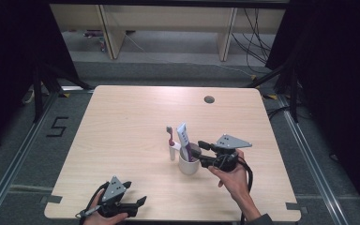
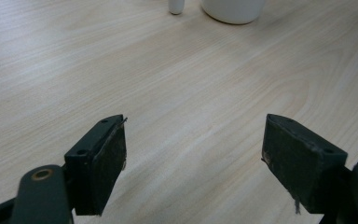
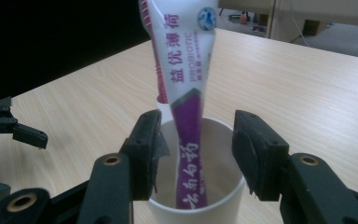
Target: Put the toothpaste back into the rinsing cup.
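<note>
Standing upright in a white cup (image 1: 188, 165) on the counter (image 1: 122, 140), the toothpaste tube (image 3: 186, 93) was white above and purple below, printed with letters. The right hand-held gripper (image 3: 196, 149) had its jaws apart around the tube, without pressing it. The left hand-held gripper (image 2: 193, 149) rested wide apart near the counter's edge.

Each hand-held gripper is black: the left hand-held gripper (image 1: 138, 202) and the right hand-held gripper (image 1: 202, 151) both carry a grey three-cornered plate dotted with small holes. Brass-coloured pivot pins mark the jaw arms, whose dark pads look worn. Black cables trail back. A grey sleeve (image 1: 261, 219) covers the right wrist.
</note>
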`<state>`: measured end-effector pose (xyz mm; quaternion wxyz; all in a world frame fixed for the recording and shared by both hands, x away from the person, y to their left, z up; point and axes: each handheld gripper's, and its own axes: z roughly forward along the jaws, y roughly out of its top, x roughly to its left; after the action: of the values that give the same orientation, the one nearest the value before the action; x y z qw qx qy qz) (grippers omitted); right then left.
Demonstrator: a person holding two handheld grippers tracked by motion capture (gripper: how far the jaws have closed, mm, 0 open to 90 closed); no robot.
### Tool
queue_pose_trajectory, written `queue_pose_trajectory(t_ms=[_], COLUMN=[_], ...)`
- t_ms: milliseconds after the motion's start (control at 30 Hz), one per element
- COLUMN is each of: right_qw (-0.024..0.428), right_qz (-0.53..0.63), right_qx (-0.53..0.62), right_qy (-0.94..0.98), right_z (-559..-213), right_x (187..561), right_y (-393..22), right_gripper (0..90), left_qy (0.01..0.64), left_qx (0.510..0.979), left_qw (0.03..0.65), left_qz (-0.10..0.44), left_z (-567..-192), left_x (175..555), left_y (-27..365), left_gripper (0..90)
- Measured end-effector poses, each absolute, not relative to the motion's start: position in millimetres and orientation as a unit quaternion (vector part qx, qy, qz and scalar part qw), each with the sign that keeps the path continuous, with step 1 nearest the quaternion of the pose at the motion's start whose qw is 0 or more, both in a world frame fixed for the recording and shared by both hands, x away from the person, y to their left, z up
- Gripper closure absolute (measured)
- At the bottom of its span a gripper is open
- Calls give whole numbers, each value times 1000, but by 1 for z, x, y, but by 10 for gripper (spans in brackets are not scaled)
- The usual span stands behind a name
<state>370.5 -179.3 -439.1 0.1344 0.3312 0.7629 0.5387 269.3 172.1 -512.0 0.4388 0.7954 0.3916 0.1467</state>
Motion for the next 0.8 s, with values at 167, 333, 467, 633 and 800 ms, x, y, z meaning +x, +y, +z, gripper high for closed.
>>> queue_pose_trajectory(t_ms=[167,333,467,633,800], right_qw=[137,143,147,149,141], right_qz=[537,538,532,532,530], right_qx=[340,352,353,363,383], right_qy=[760,753,755,750,743], right_z=[-437,-438,-438,-438,-440], right_x=[370,368,366,365,362], right_y=[-191,-200,-206,-211,-215], right_gripper=[502,477,457,421,374], left_qy=[393,387,386,386,394], left_qx=[795,800,800,800,790], left_qw=[439,433,434,435,445], left_qz=[146,148,149,149,148], left_z=[-512,-511,-511,-510,-511], left_x=[269,270,270,269,269], left_y=[172,174,174,175,173], left_gripper=[214,214,214,214,214])
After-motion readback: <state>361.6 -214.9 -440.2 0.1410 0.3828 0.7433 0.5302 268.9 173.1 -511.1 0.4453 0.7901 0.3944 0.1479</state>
